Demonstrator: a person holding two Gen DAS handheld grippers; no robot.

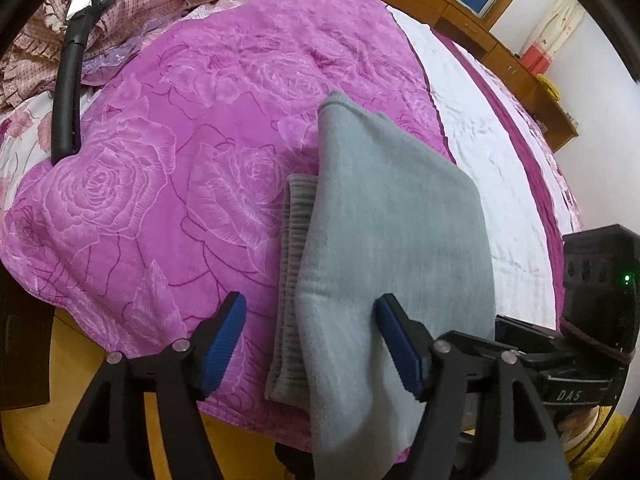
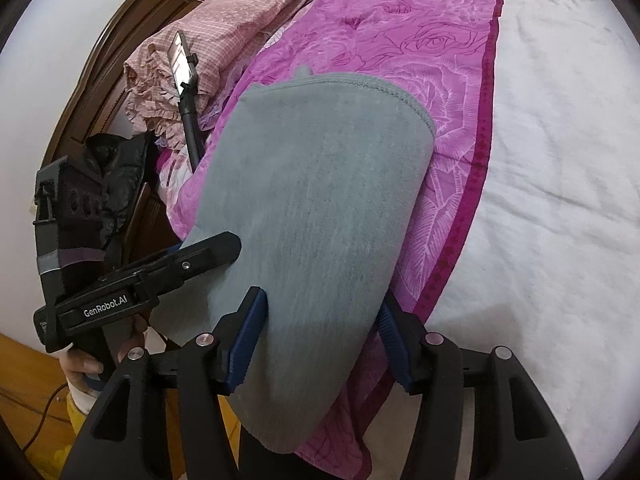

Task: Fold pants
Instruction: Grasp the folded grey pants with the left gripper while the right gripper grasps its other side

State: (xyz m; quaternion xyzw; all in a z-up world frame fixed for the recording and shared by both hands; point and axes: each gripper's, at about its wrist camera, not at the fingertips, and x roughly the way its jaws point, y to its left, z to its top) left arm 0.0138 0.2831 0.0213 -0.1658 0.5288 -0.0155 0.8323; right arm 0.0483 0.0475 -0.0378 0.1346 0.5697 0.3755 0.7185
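Grey fleece pants (image 1: 384, 220) lie folded into a compact, rounded rectangle near the edge of a bed, resting on a magenta bedspread (image 1: 160, 160) embossed with large rose outlines. The fleece looks soft and slightly fuzzy. A ribbed band (image 1: 290, 260), likely the waistband or a cuff, peeks out along the fold's left side in the left wrist view. The near end of the fold droops over the bed edge towards the wooden floor.

The left gripper (image 1: 310, 334) hovers over that near end, its jaws spread wide, and its blue ridged pads (image 1: 224, 344) hold nothing. The right gripper (image 2: 320, 336) is also spread wide. Its pads sit on either side of the fold without pinching it, though whether they touch the cloth is hard to tell. Both seem placed to straddle the bundle, probably to release or tidy it, so the folding looks nearly complete.

Beyond the bedspread lies a white quilted sheet (image 2: 560, 160). A phone on a black flexible stand (image 1: 68, 92) rises near pink checked bedding (image 2: 224, 32).
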